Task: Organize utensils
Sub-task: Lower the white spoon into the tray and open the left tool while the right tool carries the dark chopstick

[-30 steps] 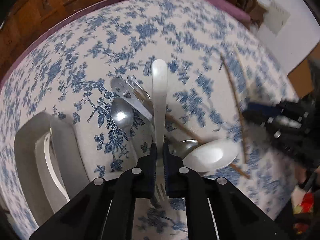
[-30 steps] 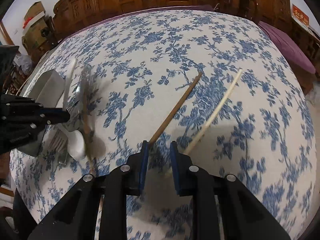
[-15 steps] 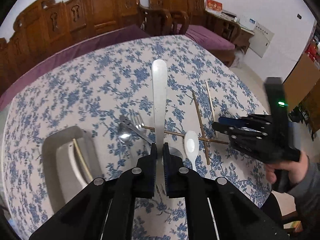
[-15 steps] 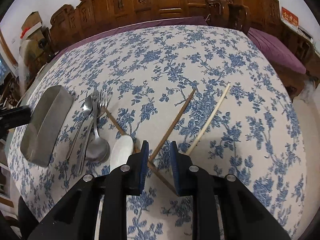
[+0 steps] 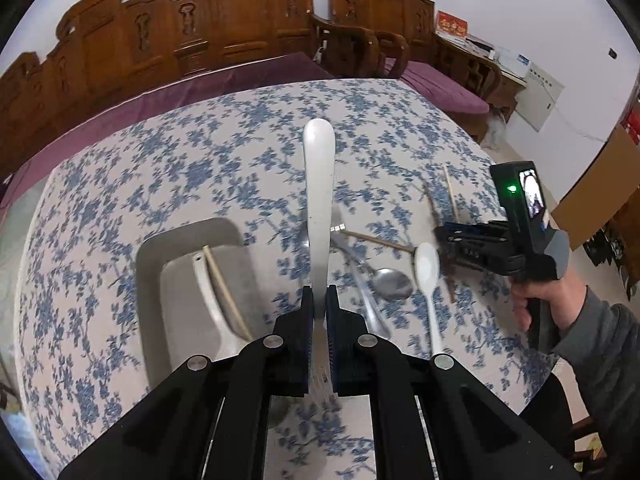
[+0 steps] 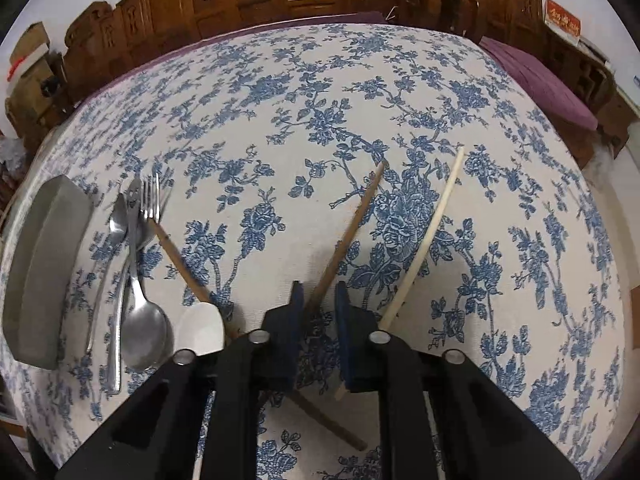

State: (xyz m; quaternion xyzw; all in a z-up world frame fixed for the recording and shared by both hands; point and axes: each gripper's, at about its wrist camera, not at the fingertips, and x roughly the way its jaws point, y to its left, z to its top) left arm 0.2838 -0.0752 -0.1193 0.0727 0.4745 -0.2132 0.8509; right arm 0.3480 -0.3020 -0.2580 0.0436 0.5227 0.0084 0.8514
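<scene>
Two grippers work over a round table covered by a blue-flowered tablecloth (image 5: 200, 168). Carved wooden benches (image 5: 180, 32) with purple cushions (image 5: 440, 84) stand just beyond its far edge.

At the far left lies a grey tray (image 5: 188, 236), near the table's left edge. It holds a white spoon (image 5: 210, 300) and a pale chopstick (image 5: 226, 288) lying side by side.

Just right of the tray, the left gripper (image 5: 319, 296) is raised above the cloth. Its jaws are clamped narrow on a white-handled utensil (image 5: 318, 184), whose handle points away toward the benches.

Next comes the loose pile on the cloth: a fork (image 6: 150, 200) and a metal spoon (image 6: 142, 328) close beside the tray, then a white ceramic spoon (image 6: 202, 328). A brown chopstick (image 6: 180, 256) runs slantwise under the pile.

Right of that, the right gripper (image 6: 320, 300) points steeply down at the cloth, gripped by a hand (image 5: 548, 300) in a grey sleeve. Its jaws are closing around a second brown chopstick (image 6: 348, 232), with a slim gap still showing on either side of the stick. A light chopstick (image 6: 424, 240) lies just beside it, outside the right finger.

Farther right the cloth is bare up to the curved table edge. The far half of the table is also bare cloth. Past the right edge stands a cardboard box (image 5: 600, 184) against a white wall.
</scene>
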